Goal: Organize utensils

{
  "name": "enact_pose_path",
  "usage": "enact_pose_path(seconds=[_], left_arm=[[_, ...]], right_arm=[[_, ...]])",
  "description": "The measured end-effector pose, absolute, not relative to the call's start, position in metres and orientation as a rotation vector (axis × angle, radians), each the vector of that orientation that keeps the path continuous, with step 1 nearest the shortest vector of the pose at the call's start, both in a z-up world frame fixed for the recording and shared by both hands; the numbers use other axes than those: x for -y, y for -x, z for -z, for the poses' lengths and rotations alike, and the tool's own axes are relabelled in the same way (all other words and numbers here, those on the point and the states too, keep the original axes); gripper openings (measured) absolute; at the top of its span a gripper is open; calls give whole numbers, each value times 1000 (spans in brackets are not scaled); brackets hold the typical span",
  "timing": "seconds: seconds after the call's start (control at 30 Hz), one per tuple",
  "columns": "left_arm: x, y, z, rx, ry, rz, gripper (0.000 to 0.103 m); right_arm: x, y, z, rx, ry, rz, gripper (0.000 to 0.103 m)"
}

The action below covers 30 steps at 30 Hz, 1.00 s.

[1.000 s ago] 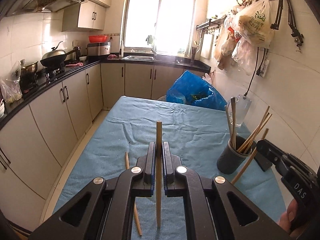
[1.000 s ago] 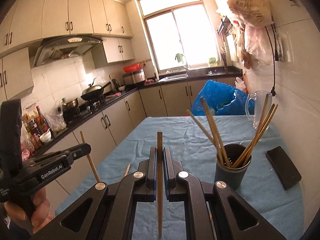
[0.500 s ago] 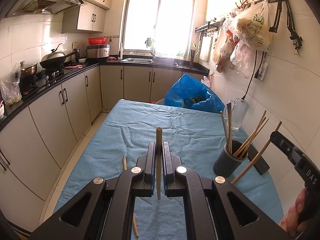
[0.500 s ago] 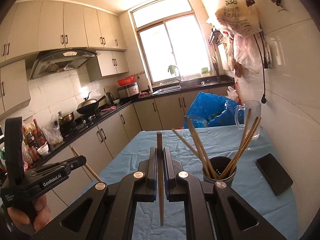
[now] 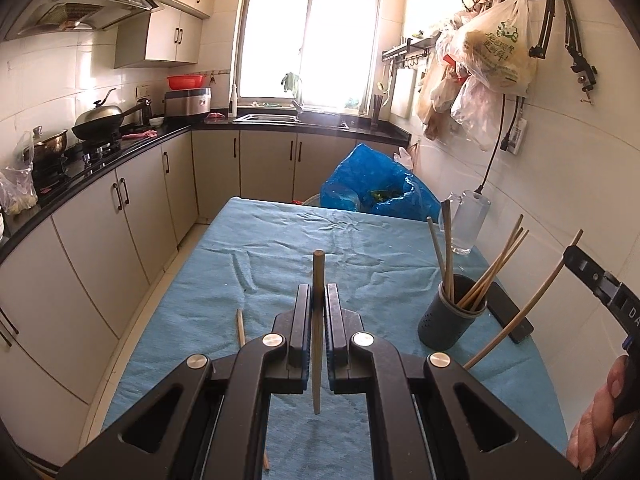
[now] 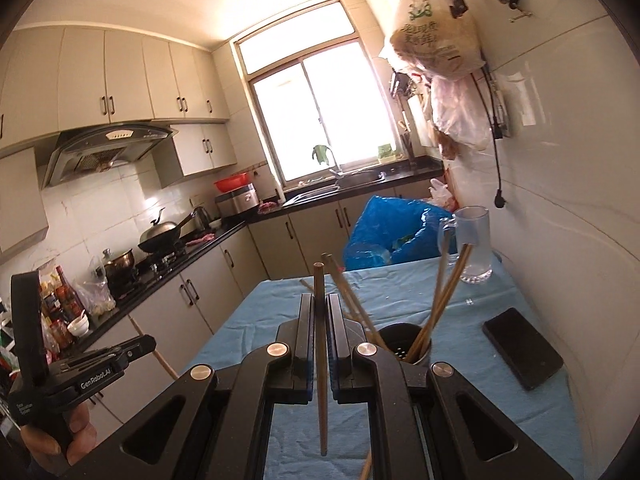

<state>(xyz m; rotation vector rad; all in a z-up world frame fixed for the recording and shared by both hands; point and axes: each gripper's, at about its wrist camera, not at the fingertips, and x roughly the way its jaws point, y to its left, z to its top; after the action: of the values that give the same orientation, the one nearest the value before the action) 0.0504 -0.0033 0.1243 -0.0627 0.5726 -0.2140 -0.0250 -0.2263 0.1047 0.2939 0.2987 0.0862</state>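
My left gripper [image 5: 318, 294] is shut on a wooden chopstick [image 5: 317, 332], held upright above the blue tablecloth [image 5: 280, 256]. My right gripper [image 6: 319, 304] is shut on another wooden chopstick [image 6: 321, 360], held upright just left of and above the dark utensil cup [image 6: 404, 350]. The cup [image 5: 452, 312] holds several chopsticks and stands at the table's right. In the left wrist view the right gripper [image 5: 576, 256] shows at the right with its chopstick [image 5: 524, 312] slanting down beside the cup. One loose chopstick [image 5: 241, 326] lies on the cloth at the left.
A black phone [image 6: 522, 348] lies right of the cup, near the wall. A glass mug [image 6: 474, 248] and a blue plastic bag [image 6: 384, 232] are at the table's far end. Kitchen cabinets [image 5: 100, 240] run along the left. Bags [image 5: 492, 48] hang on the right wall.
Both grippers have risen and tilted up with their chopsticks. The right gripper has moved closer to the cup, which now sits just behind its fingers.
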Motion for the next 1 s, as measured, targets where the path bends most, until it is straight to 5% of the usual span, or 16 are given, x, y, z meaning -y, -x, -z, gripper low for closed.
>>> enact_pose_path(seconds=[1.0], left_arm=[[88, -73, -192, -556, 31, 470, 6]], right_arm=[[291, 44, -151, -187, -310, 37, 6]])
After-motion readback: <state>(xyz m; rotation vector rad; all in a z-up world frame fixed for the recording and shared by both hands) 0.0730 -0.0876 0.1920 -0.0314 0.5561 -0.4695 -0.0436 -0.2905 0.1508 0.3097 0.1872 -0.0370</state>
